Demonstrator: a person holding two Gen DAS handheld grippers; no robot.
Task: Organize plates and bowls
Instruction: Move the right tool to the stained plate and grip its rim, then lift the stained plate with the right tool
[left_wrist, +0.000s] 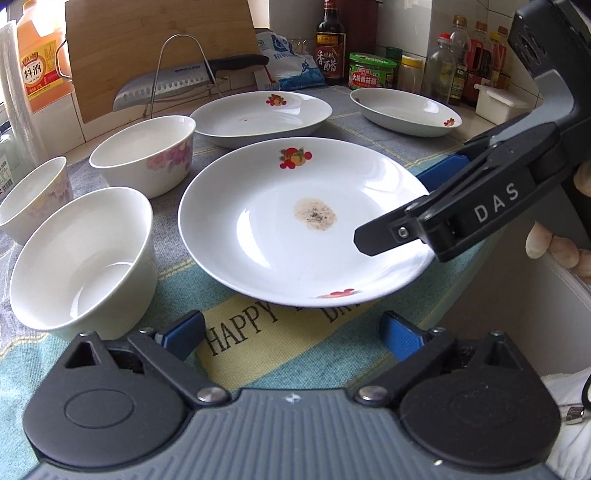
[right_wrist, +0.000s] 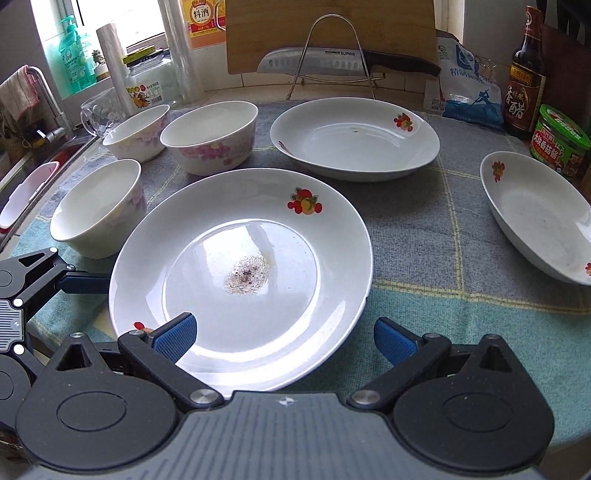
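"HAPPY" printed on the cloth (left_wrist: 236, 332), "SUPOR" on the knife (right_wrist: 332, 61), "DAS" on the right gripper (right_wrist: 284, 341). Front plate (right_wrist: 240, 258) white with fruit prints and a brown speckled stain at its centre, lying on the cloth beside three empty white bowls (right_wrist: 96, 206), two more plates behind. Left gripper (left_wrist: 291, 334) spread wide with nothing between its fingers; right gripper spread too, astride the plate's near rim, not pinching.

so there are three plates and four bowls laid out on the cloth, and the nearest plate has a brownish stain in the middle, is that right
Not quite: there are three bowls, not four, as the right wrist view shows. Three plates on the cloth is right, and the nearest plate has the stain.
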